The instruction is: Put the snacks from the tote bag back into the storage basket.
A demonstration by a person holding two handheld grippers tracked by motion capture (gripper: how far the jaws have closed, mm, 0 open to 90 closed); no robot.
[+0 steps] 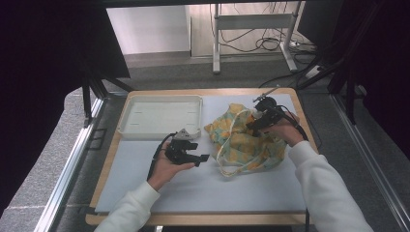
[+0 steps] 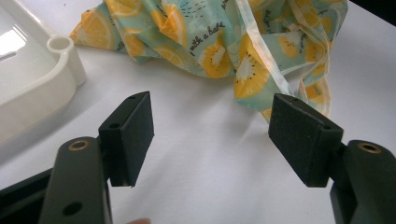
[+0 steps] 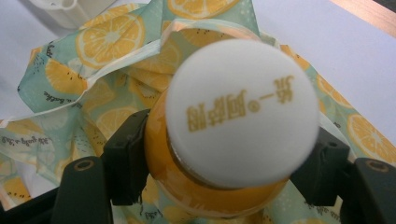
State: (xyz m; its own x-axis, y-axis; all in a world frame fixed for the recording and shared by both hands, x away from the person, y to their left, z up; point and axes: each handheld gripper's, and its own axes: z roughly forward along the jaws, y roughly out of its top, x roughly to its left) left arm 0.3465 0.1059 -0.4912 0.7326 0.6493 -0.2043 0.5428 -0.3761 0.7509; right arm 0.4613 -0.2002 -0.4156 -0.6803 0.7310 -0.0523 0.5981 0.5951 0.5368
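The right gripper (image 3: 219, 172) clamps an orange bottle (image 3: 210, 186) just below its white cap (image 3: 243, 112), over the fruit-print cloth bag (image 1: 241, 142) near the table's (image 1: 203, 193) right edge. The bottle looks rigid, smooth and fairly heavy, so the neck is probably the surest hold; the bag is limp. The left gripper (image 2: 212, 140) waits open beside the bag, holding nothing.

We see a mint-green cloth bag (image 1: 244, 142) printed with orange and yellow citrus slices, trimmed in pale cream. Above the bag, an orange bottle (image 3: 205, 186) wears a white cap (image 3: 243, 109) with gold lettering. Left of the bag lies a cream-white tray (image 1: 159, 116).
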